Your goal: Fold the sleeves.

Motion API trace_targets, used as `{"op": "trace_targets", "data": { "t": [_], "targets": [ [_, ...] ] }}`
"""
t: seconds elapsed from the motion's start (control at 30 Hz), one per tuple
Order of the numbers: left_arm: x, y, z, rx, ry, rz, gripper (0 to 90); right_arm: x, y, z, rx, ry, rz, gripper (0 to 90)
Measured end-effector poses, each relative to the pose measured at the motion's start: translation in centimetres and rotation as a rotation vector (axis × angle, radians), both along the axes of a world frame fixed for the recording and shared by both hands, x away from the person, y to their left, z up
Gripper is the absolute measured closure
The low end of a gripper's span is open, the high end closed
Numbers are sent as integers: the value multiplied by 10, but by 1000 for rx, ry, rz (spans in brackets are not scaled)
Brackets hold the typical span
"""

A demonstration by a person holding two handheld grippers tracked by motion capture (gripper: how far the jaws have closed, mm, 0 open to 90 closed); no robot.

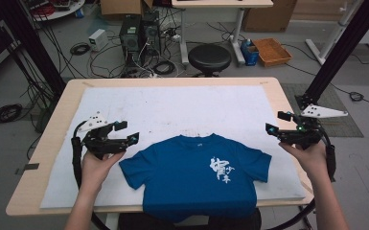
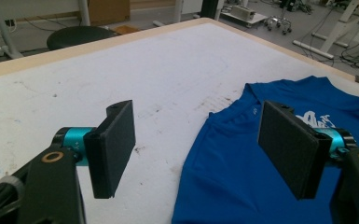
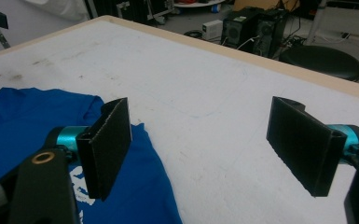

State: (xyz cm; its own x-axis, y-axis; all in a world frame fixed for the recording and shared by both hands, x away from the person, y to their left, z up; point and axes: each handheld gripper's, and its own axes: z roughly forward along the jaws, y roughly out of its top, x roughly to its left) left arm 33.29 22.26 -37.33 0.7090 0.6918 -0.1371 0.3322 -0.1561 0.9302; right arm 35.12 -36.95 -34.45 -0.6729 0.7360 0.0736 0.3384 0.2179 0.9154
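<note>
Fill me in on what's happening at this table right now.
A person stands at a table covered by a white mat, holding a two-jaw gripper in each hand. A blue T-shirt with a white print lies flat on the mat, its hem hanging over the near edge. The left gripper hovers beside one sleeve and the right gripper beside the other, both with jaws wide open. Neither is gripping the shirt.

Blue tee (image 1: pixel 191 177) w/ white print, white mat (image 1: pixel 172 110).
</note>
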Motion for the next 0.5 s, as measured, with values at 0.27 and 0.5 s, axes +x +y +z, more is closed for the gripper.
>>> {"op": "trace_targets", "data": {
  "t": [0.27,0.5],
  "targets": [
    [-3,6,-5,18,-12,39,281,0,-4,0,-17,-9,-22,261],
    [-10,14,-10,57,-16,39,338,1,-4,0,-18,-12,-44,264]
  ]
}}
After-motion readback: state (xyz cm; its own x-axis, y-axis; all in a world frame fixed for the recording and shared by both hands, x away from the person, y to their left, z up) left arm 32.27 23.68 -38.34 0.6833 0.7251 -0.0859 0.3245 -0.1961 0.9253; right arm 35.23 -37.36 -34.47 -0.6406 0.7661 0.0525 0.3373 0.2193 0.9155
